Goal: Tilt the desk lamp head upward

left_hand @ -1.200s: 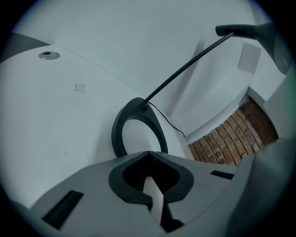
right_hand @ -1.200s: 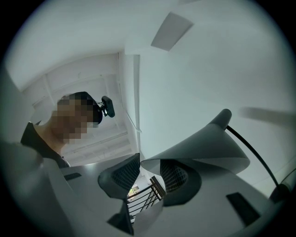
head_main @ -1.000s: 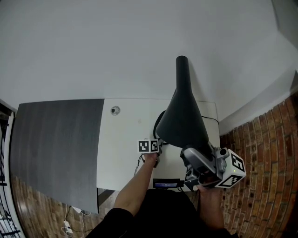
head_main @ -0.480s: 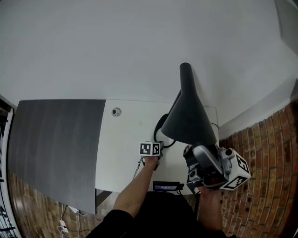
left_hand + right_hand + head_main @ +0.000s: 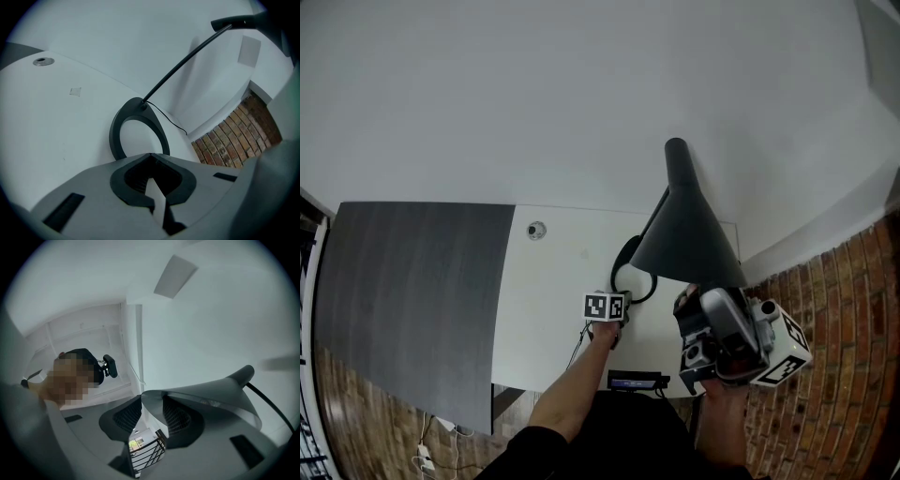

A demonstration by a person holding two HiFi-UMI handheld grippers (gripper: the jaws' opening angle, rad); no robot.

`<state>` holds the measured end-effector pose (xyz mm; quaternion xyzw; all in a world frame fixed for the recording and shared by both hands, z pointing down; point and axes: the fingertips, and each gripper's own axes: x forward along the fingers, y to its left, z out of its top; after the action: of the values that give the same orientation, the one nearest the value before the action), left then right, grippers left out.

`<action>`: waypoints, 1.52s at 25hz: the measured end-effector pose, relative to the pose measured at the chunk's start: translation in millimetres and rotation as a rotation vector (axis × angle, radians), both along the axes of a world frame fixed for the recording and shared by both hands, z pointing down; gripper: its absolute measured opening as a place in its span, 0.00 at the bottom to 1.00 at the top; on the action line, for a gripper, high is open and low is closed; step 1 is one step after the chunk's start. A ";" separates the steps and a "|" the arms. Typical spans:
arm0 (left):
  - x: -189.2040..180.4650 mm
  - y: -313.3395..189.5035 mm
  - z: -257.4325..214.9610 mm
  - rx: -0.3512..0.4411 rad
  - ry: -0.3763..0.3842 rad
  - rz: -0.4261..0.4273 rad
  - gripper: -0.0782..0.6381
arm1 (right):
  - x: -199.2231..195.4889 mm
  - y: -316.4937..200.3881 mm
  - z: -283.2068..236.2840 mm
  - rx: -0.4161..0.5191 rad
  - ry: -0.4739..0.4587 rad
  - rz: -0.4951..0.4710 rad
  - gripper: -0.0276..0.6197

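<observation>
The right gripper is clamped on the thin rim of the black cone-shaped lamp head: in its own view the edge of the shade runs in between the ribbed pads at their tips. It points upward, and in the head view it sits under the wide mouth of the cone, whose narrow neck points away toward the white wall. From that neck a thin black stem curves down to the black ring-shaped base, which lies flat on the white desk, with a thin black cable trailing off toward the brick wall.

The left gripper is closed with nothing between its jaws. Its tips sit at the near edge of the ring, seemingly to pin it down, though I cannot tell whether they actually press on it.

The head looks partly raised, so the tilt seems under way. The pinch is on a thin, smooth edge, so the rim could slide out if the lift does not follow the arc of the joint. If the joint is stiff, the upward pull passes down the stem and may rock or lift the light base, particularly if the closed left tips skid off the narrow ring.
</observation>
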<state>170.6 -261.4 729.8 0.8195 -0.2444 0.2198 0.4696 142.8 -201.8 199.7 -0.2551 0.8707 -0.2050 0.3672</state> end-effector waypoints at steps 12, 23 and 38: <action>1.1 1.6 0.0 0.012 -0.009 0.009 0.12 | 4.5 -10.8 -18.6 -0.009 -0.007 -0.008 0.26; 2.7 3.7 -1.2 0.034 -0.026 0.032 0.12 | 7.5 -16.5 -27.0 -0.030 -0.030 -0.016 0.26; 3.3 2.7 -2.5 0.036 -0.028 0.030 0.12 | 8.8 -15.8 -30.1 -0.022 -0.043 -0.007 0.26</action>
<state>173.9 -258.8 727.3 0.8284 -0.2423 0.2337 0.4478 151.6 -217.6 169.6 -0.2516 0.8612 -0.2213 0.3821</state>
